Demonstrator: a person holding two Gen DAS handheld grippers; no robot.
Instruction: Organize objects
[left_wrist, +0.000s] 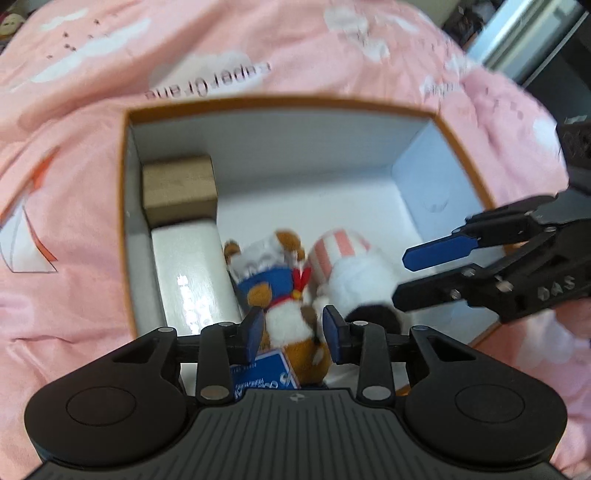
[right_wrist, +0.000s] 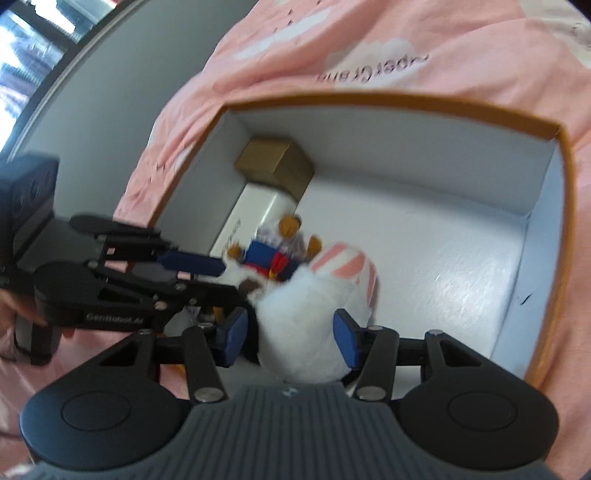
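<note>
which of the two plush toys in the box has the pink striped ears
The white plush between the right gripper's fingers; the other, the brown bear in blue, has none.

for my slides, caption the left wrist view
Left gripper closed on a brown plush toy inside an open box.

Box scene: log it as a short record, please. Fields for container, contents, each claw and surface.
container: open orange-rimmed box, white inside
contents: brown carton in a far corner; white package next to it; bear plush in blue outfit; white plush with pink-striped part
left claw: pads either side of the bear plush, apparently gripping it
right claw: pads flank the white plush; contact unclear through blur
surface: pink bedding with white cloud print
</note>
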